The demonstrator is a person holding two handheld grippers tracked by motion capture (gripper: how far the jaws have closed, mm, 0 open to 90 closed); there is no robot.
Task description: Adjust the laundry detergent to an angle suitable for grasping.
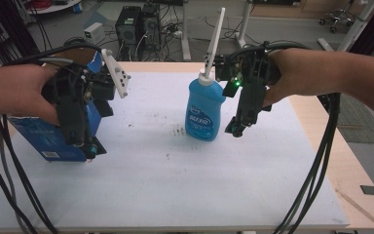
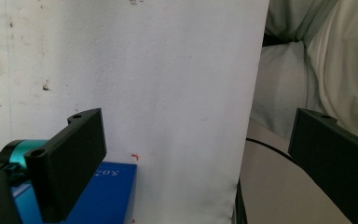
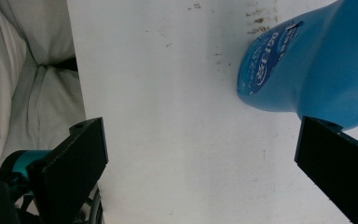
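We see the table spanning most of the high view, its light wood rim showing at the right, with a white sheet spread over it and a few dark smudges near the middle. At the left of that view a dark blue box stands on the sheet, partly behind our left gripper. Just right of centre stands the blue bottle, upright, with a white cap and a long white spout rising toward the top of the frame.

Our left gripper hangs at the left, pointing down, just in front of the blue box. In the left gripper view its two black jaws stand wide apart with nothing between them; a corner of the blue box lies at the lower left, beside the left jaw, and we cannot tell whether they touch.

Our right gripper sits just right of the bottle, tips down near its base. In the right gripper view its jaws are also spread wide with bare white sheet between them, and the blue bottle fills the upper right, above the right jaw and not clamped.
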